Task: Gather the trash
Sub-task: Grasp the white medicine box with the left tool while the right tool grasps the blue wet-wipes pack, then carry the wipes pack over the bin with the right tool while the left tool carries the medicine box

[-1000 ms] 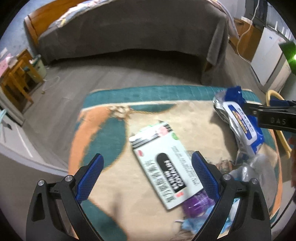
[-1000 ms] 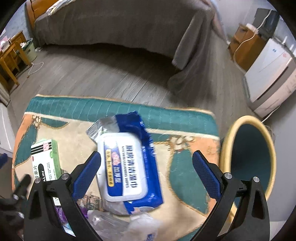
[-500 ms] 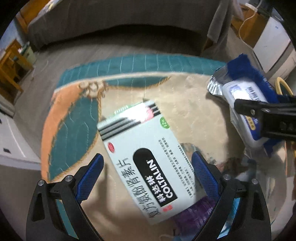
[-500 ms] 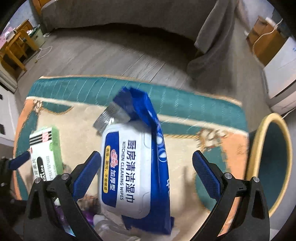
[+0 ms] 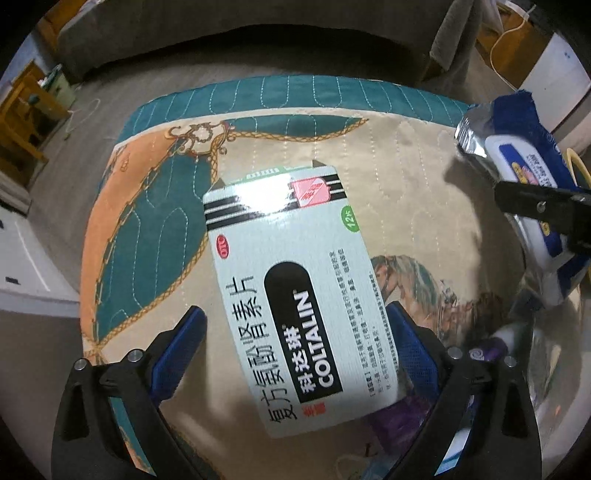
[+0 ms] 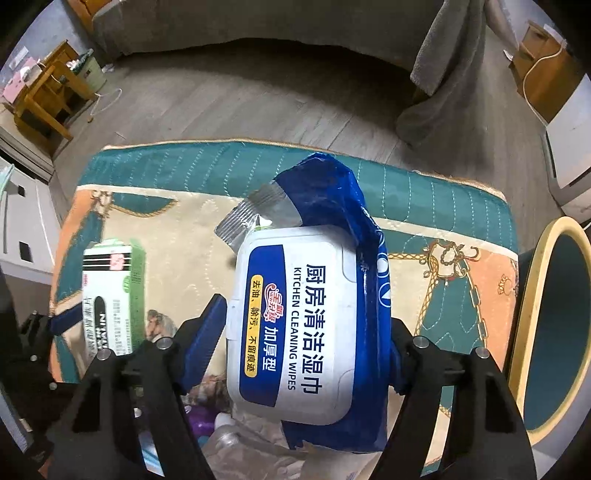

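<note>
A white-and-green Coltalin medicine box (image 5: 295,295) lies flat on the quilted mat (image 5: 147,229). My left gripper (image 5: 295,339) points down over it, open, with the box between the blue fingers (image 5: 181,339) and a gap on the left side. A blue kitchen wipes pack (image 6: 295,314) with a white lid lies further right. My right gripper (image 6: 301,332) straddles it and its jaws are closing, the pads now right beside the pack's sides. In the left wrist view the pack (image 5: 517,147) shows at the right edge.
A teal bin with a yellow rim (image 6: 532,295) stands off the mat's right edge. Purple trash (image 5: 402,417) and clear plastic wrap (image 5: 546,350) lie near the front. A grey-covered bed (image 6: 258,22), wooden furniture (image 6: 40,96) and a white appliance (image 6: 572,147) ring the wood floor.
Both grippers have sunk toward the mat, so the box and the wipes pack loom larger. The right jaws have narrowed around the pack; the left jaws stay wide.
</note>
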`<state>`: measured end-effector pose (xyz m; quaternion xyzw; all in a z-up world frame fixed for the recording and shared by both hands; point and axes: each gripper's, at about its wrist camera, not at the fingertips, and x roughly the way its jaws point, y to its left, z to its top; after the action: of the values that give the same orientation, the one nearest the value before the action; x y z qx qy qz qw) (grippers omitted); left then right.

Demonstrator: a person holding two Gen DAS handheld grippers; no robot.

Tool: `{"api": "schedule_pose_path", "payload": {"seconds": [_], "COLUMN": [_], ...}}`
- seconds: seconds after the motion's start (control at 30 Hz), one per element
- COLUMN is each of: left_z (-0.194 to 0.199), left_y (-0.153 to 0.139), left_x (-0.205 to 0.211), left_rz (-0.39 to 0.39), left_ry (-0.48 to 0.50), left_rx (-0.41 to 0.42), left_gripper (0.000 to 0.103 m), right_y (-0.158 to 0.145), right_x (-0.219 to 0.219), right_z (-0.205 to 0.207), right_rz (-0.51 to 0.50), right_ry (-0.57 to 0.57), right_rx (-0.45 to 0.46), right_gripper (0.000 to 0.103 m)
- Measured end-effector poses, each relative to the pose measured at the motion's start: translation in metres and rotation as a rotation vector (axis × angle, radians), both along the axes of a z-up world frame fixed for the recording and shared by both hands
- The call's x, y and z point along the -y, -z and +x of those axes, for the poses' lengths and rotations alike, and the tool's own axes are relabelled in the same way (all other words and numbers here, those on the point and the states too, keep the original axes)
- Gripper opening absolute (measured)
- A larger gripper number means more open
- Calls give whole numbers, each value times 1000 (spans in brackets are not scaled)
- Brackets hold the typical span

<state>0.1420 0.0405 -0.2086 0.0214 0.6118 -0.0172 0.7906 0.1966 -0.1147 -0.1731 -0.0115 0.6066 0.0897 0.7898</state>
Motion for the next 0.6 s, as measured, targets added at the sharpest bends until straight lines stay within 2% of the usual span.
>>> {"api": "schedule_pose_path", "payload": {"seconds": [0.03, 0.13, 0.2, 0.27, 0.33, 0.47, 0.6], "left_z": [-2, -5, -11, -15, -16, -27, -37], "left_y": [0, -3, -8, -11, -17, -47, -82], "left_x": [-1, -5, -10, -11, -7, 6, 21], "left_rz": [-4, -25, -19, -49, -26, 26, 21], "left_ry": [1, -5, -6, -1, 2, 60, 102], "left_rx": [-1, 4, 19, 21, 43, 159, 264], "left_gripper": [95, 89, 73, 73, 73, 73, 73], "right_y": [-4, -16, -22, -29, -36, -56, -81], "right_x": [0, 2, 5, 7, 10, 16, 30], "right_z": [-1, -3, -4, -6, -8, -13, -20], "right_rz": [0, 26, 36, 42, 51, 67, 64], "right_ry": [1, 4, 4, 8, 15, 28, 35], "right_rx": [10, 40, 54, 71, 85, 136, 204], "right_gripper": [67, 66, 66, 65, 65, 65, 65]}}
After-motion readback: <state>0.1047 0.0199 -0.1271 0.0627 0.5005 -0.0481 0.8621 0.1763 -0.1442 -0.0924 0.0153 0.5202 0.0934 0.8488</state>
